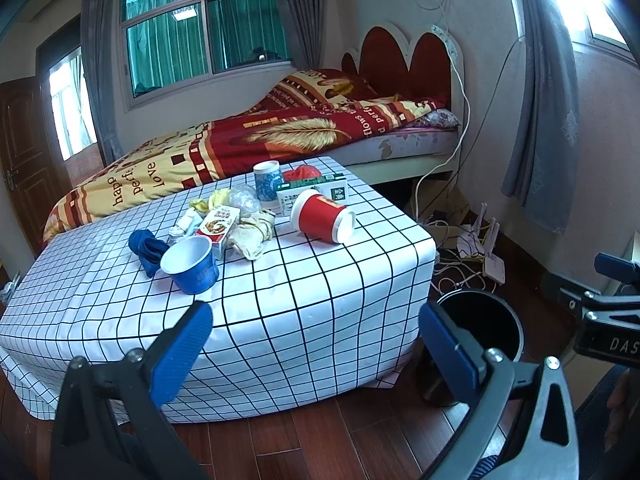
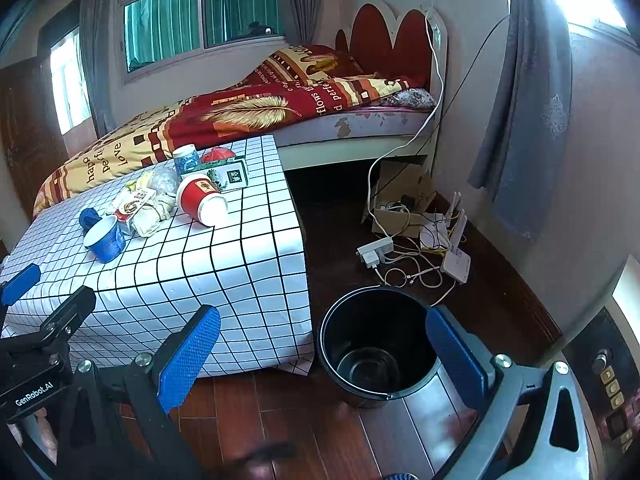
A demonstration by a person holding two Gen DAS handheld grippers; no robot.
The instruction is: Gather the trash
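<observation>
So both grippers, left [image 1: 316, 344] and right [image 2: 322, 346], have fingers spread wide, holding nothing. I'd take the blue cup [image 1: 191, 265] first by its rim, then drop it in the bin [image 2: 376, 344].

The bedspread [image 1: 168, 168] carries the printed words "happ", "perfect" and "love", and farther up "flows" and "perfe". A black gripper body [image 2: 34, 390] reads "GenRobot.AI"; another black gripper part [image 1: 616, 342] shows "DAS". Print on the worktop's boxes is too small to read.
</observation>
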